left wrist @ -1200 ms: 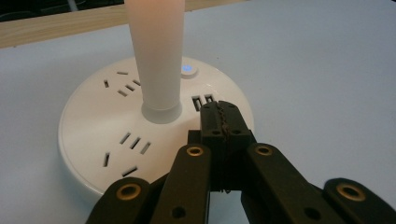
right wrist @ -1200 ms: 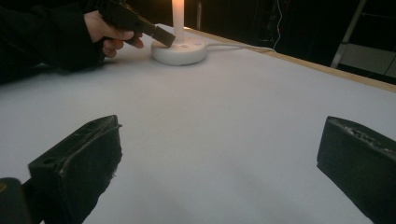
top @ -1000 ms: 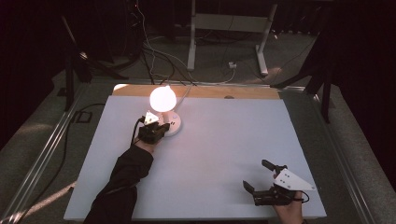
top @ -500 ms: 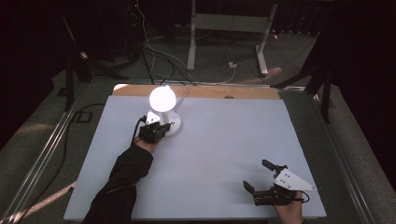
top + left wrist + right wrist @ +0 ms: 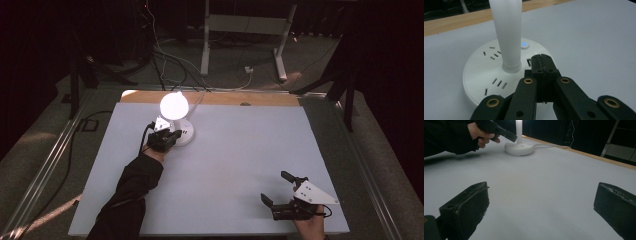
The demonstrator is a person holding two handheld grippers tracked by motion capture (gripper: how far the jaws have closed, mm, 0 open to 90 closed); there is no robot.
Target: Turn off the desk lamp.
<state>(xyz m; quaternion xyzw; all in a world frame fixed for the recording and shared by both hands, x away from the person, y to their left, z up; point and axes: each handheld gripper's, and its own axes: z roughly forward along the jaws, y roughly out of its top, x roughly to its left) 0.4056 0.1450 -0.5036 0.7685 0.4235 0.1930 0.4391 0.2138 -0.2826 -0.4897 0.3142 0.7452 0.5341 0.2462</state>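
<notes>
Just ahead of the left gripper (image 5: 541,65), jaws pressed together: a lit desk lamp (image 5: 175,116)
A hard poke at its blue button (image 5: 524,44) could skid the base; right gripper (image 5: 284,191) rests wide apart, well away

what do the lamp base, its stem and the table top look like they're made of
Lamp base: smooth white plastic, it seems; moulded socket slots and a soft sheen. Stem: translucent matt white plastic, probably, as it looks faintly lit through. Table top: a pale matt sheet, laminate or mat, cannot tell which; the bare strip along its far edge looks like wood, tan with faint grain.
</notes>
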